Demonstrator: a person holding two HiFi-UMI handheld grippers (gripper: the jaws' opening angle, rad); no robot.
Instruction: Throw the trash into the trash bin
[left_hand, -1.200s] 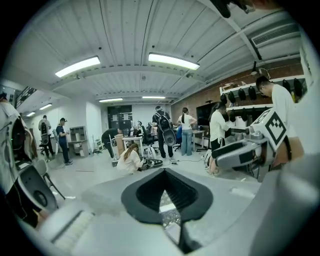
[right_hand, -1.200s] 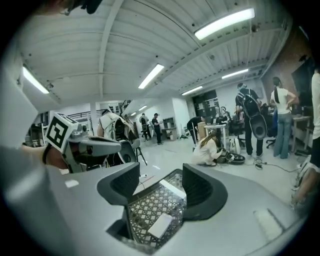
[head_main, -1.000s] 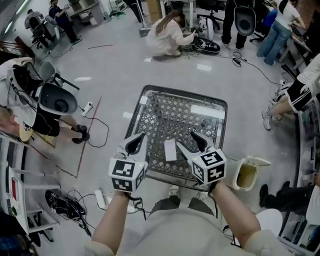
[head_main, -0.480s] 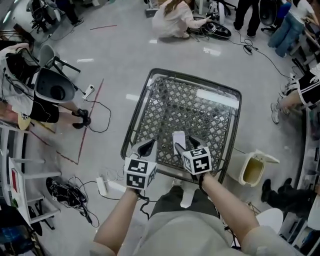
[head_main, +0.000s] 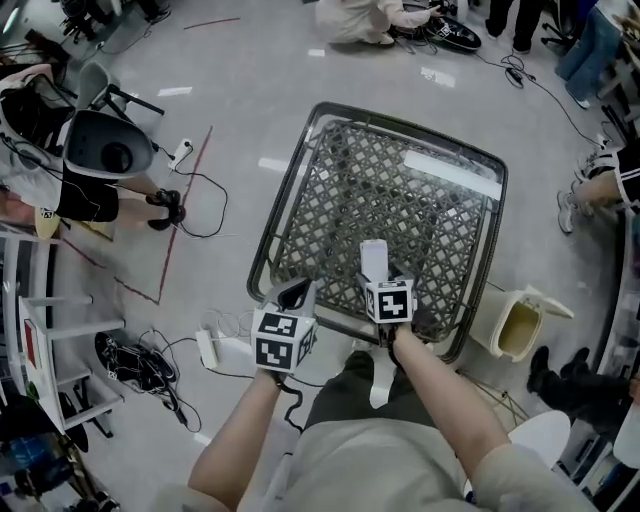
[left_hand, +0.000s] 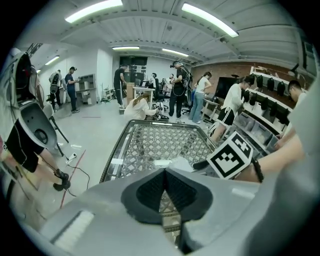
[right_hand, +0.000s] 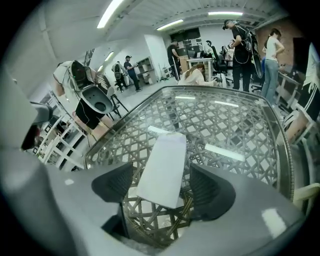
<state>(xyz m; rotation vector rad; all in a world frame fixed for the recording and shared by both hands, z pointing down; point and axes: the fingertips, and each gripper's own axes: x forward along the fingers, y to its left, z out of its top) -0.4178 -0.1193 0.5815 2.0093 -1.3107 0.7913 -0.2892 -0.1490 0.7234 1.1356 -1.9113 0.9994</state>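
Note:
A large dark wire-mesh trash bin (head_main: 290, 190) stands on the floor in front of me, its rim (right_hand: 280, 130) also showing in the right gripper view. My right gripper (head_main: 376, 276) hangs over the bin's near edge. Its jaws have just been opening, and a flat white piece of trash (right_hand: 162, 167) lies loose between them with a gap on each side. From above, that white piece (head_main: 373, 258) sticks out ahead of the marker cube. My left gripper (head_main: 296, 293) is beside it at the near rim (left_hand: 112, 155), shut and empty.
A small white pedal bin (head_main: 520, 325) with its lid up stands right of the mesh bin. A power strip and cables (head_main: 207, 350) lie on the floor at the left. A grey chair (head_main: 105, 160) and several people ring the area.
Both grippers have sunk toward the bin's near rim. The right gripper's jaws have spread, and the white piece now sits loose between them.

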